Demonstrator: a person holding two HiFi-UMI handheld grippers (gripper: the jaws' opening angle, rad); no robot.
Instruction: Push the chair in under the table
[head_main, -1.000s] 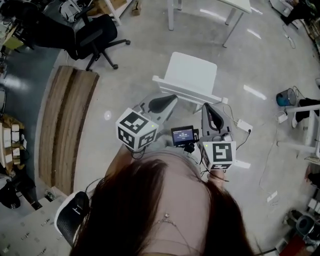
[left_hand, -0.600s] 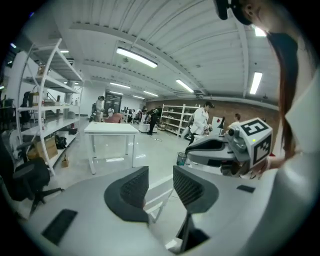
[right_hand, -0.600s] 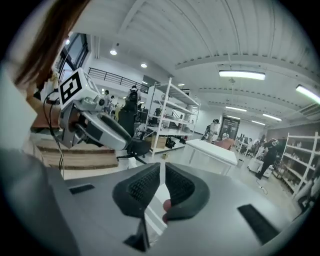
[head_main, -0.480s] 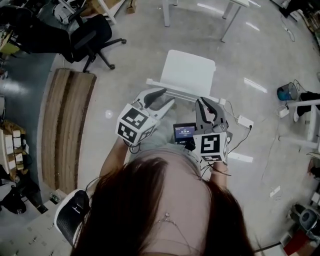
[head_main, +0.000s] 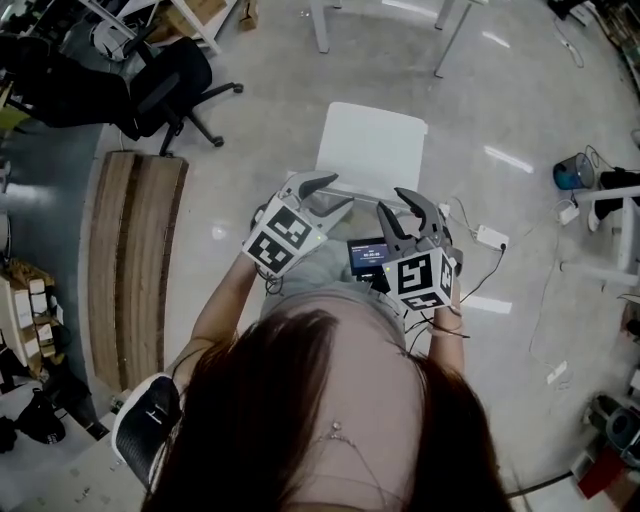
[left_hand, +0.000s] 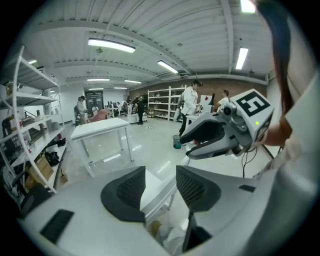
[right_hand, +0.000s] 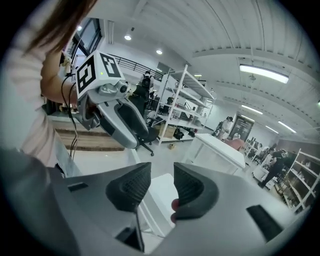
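- The chair (head_main: 372, 148) is white and stands on grey floor, with its back rail on the person's side.
- The table (left_hand: 98, 128) stands beyond the chair and well apart from it. Open floor lies between them, so the chair is not under the table.
- The left gripper (head_main: 325, 192) hovers at the left end of the chair's back rail. Its jaws have just been opening and now stand wide. The rail shows through the gap, and the pads do not press on it.
- The right gripper (head_main: 395, 205) hovers at the right end of the chair's back. Its jaws have just been opening too, and stand less wide than the left. The seat shows through the gap, and nothing is clamped.
- A small screen (head_main: 368, 253) sits just behind the chair, between the two grippers.
- Left of the chair, a wooden board (head_main: 135, 260) lies flat on the floor. Past it is a black office chair (head_main: 165, 85), well apart from the chair.
- Right of the chair lies a power strip (head_main: 490, 238) with its cable. A blue bucket (head_main: 573, 188) stands farther out that way.
- Far beyond the chair, people stand near shelves (left_hand: 165, 102).
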